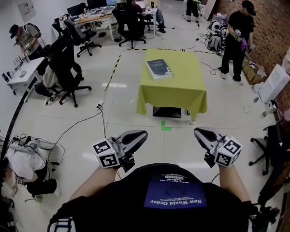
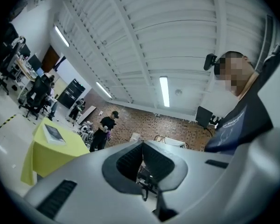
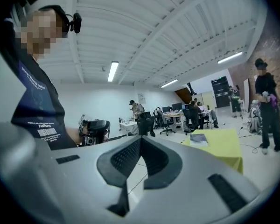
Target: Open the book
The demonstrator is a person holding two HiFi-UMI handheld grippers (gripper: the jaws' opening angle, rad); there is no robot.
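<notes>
Hovering well short of the book (image 1: 159, 67), left gripper (image 1: 144, 134) and right gripper (image 1: 196, 131) are clenched (both empty)

An open-plan office used as a lab: desks (image 1: 94, 14) with monitors and people seated at them, rolling office chairs (image 1: 70, 74), cables (image 1: 82, 122) across a pale floor, striped tape (image 1: 113, 66), a brick wall (image 1: 275, 18), strip lights (image 2: 164, 91) on a ribbed white ceiling, and a lone yellow-clothed tabletop (image 1: 183, 83).

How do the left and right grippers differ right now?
The left gripper points inward to the right, the right gripper inward to the left. In their own views the table shows left of the left gripper's jaws, right of the right gripper's. Both are shut, empty, far from the book.
</notes>
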